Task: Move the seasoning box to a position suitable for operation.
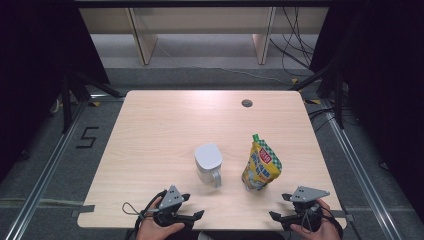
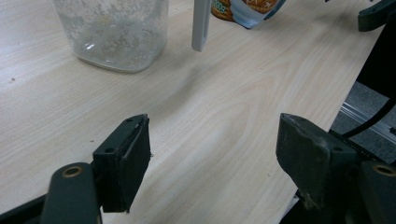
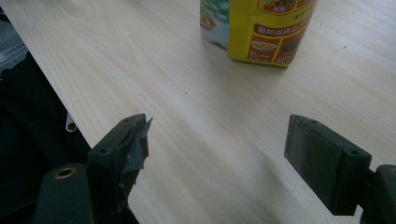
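- Pale wood-grain counter (image 1: 165, 125) stands on a grey floor, dark curtains to either side and light shelving legs beyond its far edge; a small round grommet hole (image 1: 246, 103) sits near the far right corner.
- Toward the near edge, about mid-width, stands a clear jug (image 1: 208, 164) with a white lid, its handle turned toward the person, likely so it is easy to take from that side.
- Just to the right of it, apart and not touching, a yellow spouted pouch (image 1: 261, 165) stands upright with its green cap at the top.
- Left tongs (image 1: 181, 217) rest at the near edge in front of the jug, jaws spread wide with nothing between them; the left gripper view shows bare wood in the gap and the jug (image 2: 114, 32) ahead.
- Right tongs (image 1: 284, 215) sit near the near right corner, likewise wide apart and empty, facing the pouch (image 3: 259, 28).
- Each tool seems paired with the thing straight ahead of it.
- Nothing lies between tools and items; the path looks free, though jug and pouch stand close enough that a wide reach might nudge the neighbour.
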